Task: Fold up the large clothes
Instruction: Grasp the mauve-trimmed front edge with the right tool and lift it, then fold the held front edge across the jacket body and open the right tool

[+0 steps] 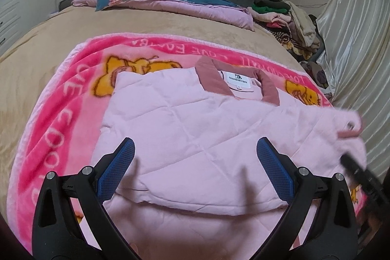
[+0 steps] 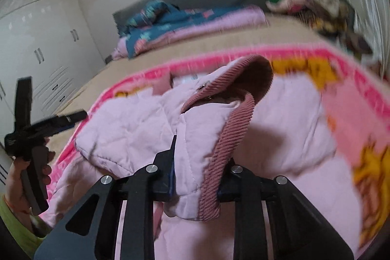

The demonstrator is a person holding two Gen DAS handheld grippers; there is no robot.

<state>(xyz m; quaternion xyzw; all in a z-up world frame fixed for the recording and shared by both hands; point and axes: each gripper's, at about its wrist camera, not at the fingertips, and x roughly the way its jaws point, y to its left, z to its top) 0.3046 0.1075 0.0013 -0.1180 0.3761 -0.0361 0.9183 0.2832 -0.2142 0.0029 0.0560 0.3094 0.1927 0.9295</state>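
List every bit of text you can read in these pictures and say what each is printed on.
"LOVE" on the far border of the pink cartoon blanket, seen upside down; the neighbouring words are too distorted to read.
White neck label inside the pink quilted jacket: small logo and print, too small to read.
Right wrist view: blurred, no legible text.

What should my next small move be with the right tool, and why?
Probably carry the sleeve cuff leftward across the pink jacket and lay it flat. The right tool is shut on the cuff, lifted off the blanket, while the left tool hovers open over the jacket's already folded left side.
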